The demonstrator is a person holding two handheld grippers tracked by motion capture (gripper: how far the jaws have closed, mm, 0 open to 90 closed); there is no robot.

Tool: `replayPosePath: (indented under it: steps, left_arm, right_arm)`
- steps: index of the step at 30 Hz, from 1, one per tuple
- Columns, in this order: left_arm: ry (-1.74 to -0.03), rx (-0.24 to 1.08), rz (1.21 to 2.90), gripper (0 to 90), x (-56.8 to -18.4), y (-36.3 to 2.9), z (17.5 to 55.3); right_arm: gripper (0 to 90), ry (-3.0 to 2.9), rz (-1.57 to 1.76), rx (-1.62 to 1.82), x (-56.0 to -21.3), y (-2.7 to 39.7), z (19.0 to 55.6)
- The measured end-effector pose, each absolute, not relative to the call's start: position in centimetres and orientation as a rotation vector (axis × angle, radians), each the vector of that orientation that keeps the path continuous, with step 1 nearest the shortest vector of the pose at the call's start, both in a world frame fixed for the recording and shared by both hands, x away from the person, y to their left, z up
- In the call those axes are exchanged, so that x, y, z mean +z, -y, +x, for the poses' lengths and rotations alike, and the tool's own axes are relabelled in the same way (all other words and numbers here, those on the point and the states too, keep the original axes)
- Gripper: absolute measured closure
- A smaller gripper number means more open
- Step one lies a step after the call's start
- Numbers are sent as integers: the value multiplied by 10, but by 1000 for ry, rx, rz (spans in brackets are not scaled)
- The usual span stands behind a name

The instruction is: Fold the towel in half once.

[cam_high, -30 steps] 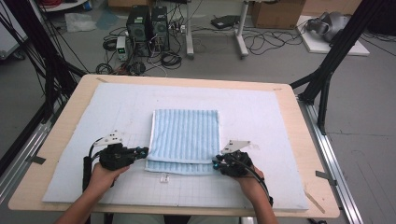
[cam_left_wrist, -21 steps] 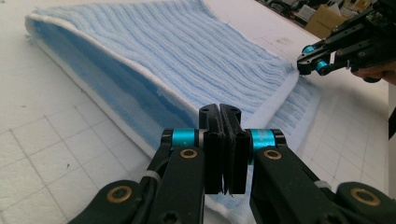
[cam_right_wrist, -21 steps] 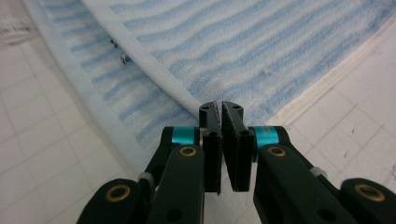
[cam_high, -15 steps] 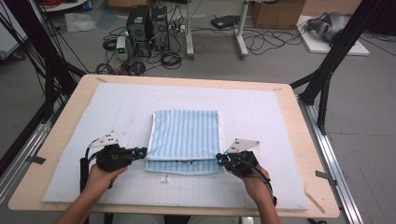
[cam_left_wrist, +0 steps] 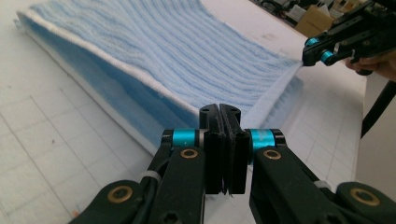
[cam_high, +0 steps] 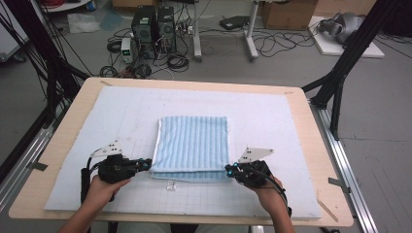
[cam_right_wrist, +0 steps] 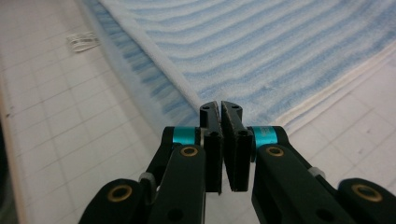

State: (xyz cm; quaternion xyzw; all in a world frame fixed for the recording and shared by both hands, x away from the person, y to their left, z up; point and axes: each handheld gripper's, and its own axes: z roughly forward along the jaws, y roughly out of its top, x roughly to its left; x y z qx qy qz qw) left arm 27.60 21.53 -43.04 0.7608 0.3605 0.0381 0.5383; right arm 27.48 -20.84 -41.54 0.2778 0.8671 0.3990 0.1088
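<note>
Blue striped towel (cam_high: pixel 193 143), small blurred tag (cam_high: pixel 170 185), writing unreadable

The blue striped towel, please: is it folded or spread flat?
Folded: the towel lies in stacked layers, a lower layer showing beneath its near edge.
</note>
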Motion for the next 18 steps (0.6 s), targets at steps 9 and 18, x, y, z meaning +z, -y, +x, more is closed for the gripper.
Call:
replayPosePath:
  steps: [9, 18]
  left_arm:
    - [-930, 132, 1876, 670, -439, -214, 278]
    - [-894, 185, 1877, 650, -439, -198, 310]
  right_arm:
    - [636, -2583, 891, 1155, -421, 210, 272]
    - [692, -2430, 997, 1206, -426, 194, 294]
